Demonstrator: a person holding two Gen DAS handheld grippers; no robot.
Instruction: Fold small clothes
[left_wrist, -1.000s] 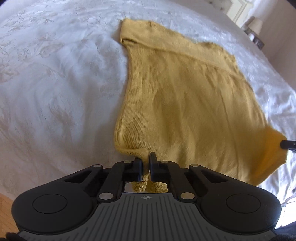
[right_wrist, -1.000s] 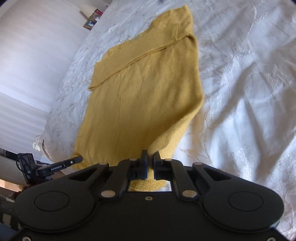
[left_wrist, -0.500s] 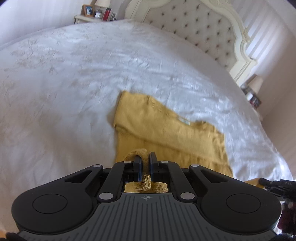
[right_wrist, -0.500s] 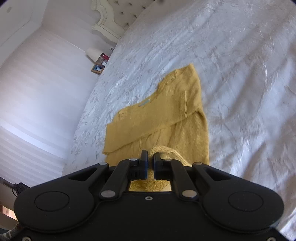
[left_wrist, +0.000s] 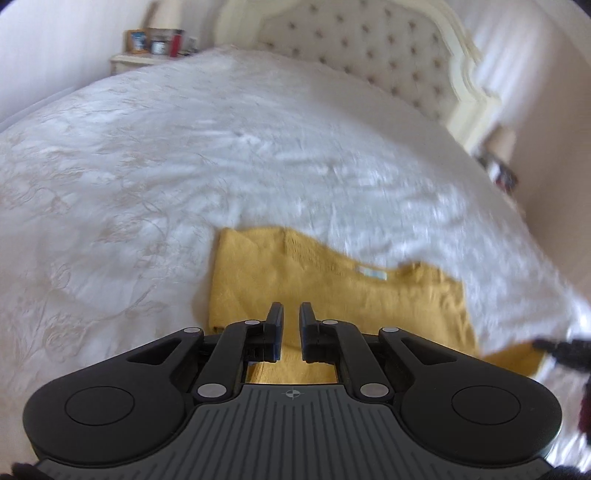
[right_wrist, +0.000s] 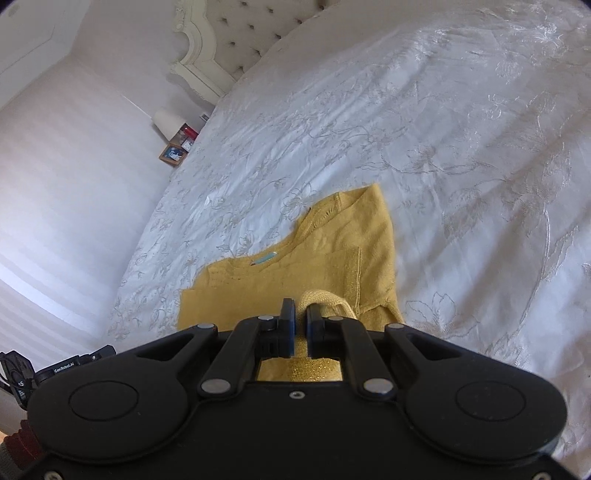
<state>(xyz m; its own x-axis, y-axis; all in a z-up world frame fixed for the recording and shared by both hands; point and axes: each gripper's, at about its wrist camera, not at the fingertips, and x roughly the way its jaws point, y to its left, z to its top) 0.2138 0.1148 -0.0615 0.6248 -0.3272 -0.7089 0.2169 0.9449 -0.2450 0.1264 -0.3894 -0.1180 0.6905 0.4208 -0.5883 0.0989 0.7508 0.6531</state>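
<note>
A mustard-yellow knit top (left_wrist: 332, 284) lies folded over on the white bedspread, its neckline label facing up. It also shows in the right wrist view (right_wrist: 332, 254). My left gripper (left_wrist: 291, 314) is over the top's near edge, its jaws a small gap apart with nothing between them. My right gripper (right_wrist: 299, 314) is over the top's right side, its jaws a small gap apart. A loop of the yellow hem (right_wrist: 325, 301) stands up at the right finger; I cannot tell whether it is pinched.
The embroidered white bedspread (left_wrist: 147, 184) spreads wide on all sides. A tufted cream headboard (left_wrist: 369, 51) stands at the far end. Bedside tables with small items (left_wrist: 155, 44) and a lamp (right_wrist: 168, 120) flank it. The other gripper's tip (left_wrist: 561, 347) shows at the right edge.
Both grippers carried the top's lower hem forward over its upper part, folding it in half. The left jaws, shut on the hem before, have now parted and let it go. The right jaws parted slightly.
</note>
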